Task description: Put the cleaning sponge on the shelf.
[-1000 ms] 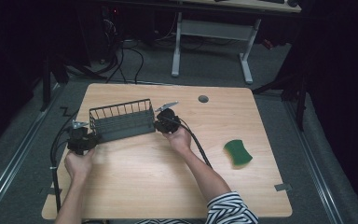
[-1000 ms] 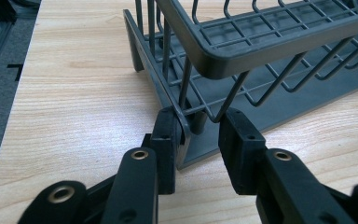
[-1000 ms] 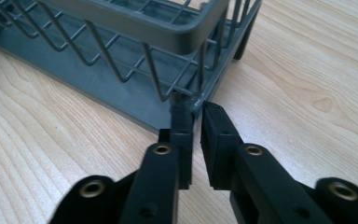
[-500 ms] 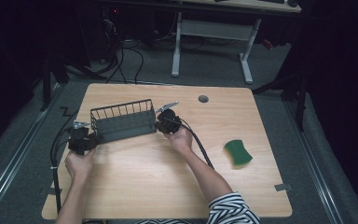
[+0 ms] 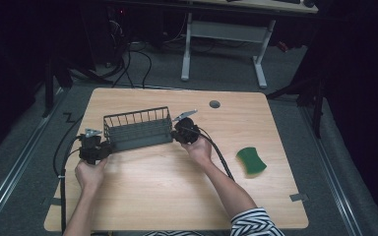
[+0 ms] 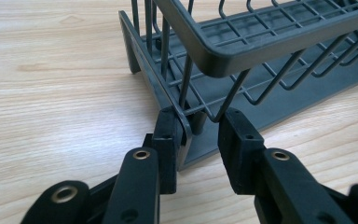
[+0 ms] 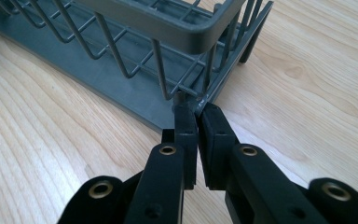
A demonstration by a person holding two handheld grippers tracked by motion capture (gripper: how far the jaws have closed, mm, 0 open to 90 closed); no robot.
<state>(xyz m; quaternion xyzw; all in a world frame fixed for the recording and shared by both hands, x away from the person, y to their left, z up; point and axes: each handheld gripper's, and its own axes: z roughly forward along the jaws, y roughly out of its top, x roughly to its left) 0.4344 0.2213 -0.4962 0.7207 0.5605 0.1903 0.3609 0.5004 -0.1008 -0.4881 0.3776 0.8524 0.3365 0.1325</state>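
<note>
Rack between hands: right tool clamped on corner edge, left tool parted around opposite corner.

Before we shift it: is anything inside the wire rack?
Nothing visible inside the wire rack: both gripper views show bare grid floor near each end, and the high view shows no contents. Its middle floor is partly screened by the near wall's wires.

Left gripper fingers parted; right gripper fingers nearly closed.
</note>
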